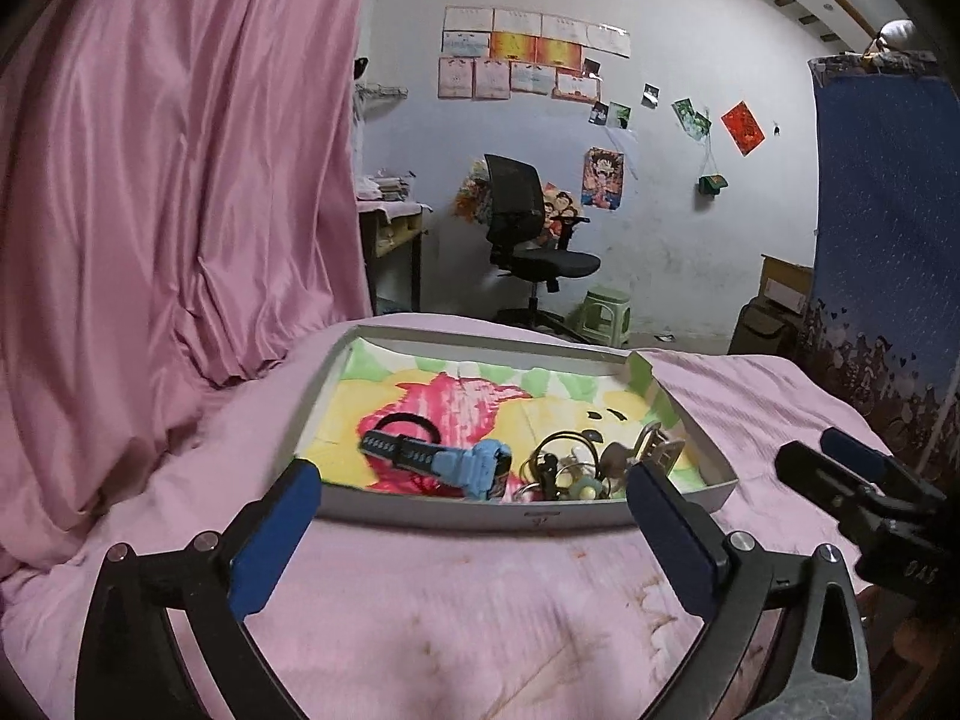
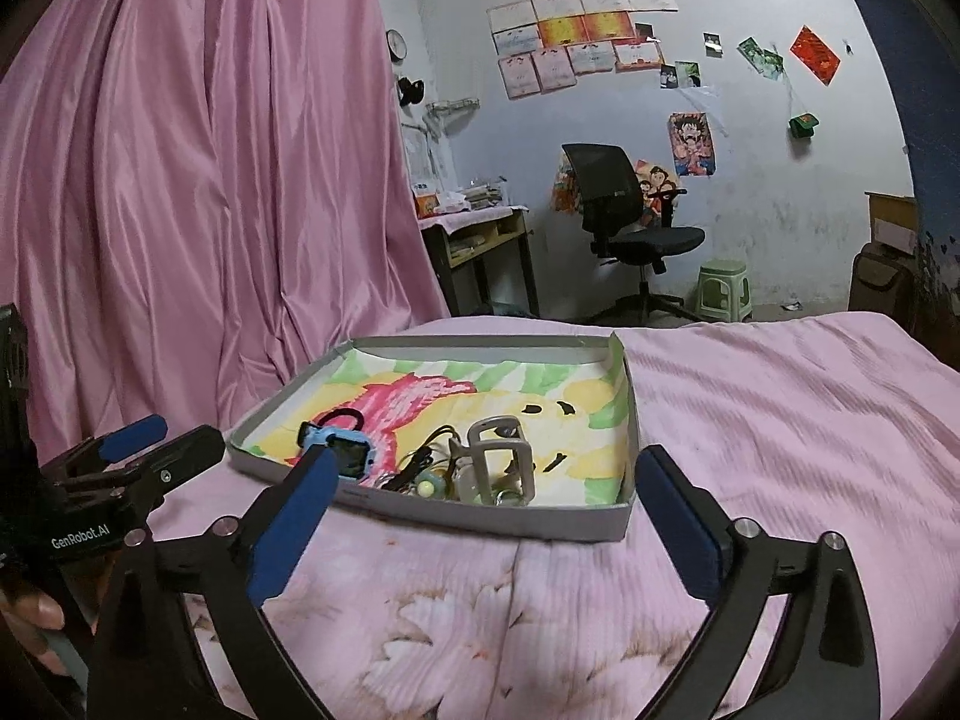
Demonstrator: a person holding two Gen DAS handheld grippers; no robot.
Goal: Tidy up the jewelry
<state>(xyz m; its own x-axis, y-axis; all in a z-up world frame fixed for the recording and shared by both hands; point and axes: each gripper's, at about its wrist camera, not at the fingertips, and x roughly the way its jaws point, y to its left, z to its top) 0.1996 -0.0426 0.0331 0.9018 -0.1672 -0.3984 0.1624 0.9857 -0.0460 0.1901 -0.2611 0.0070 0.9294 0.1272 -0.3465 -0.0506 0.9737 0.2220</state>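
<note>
Here both the left tool (image 1: pixel 474 525) and right tool (image 2: pixel 486 510) gape wide, empty, near the tray (image 2: pixel 480 516).

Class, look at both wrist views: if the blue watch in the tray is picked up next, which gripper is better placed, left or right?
Probably left. The blue watch lies between the left gripper fingertips, just over the tray rim. From the right gripper, the watch sits off behind its left finger.

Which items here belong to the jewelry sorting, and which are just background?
Job:
- tray
- blue watch
- black hair tie
- tangle of rings and trinkets
- grey clip

Background:
- office chair
- green stool
- pink curtain
- wall posters
</note>
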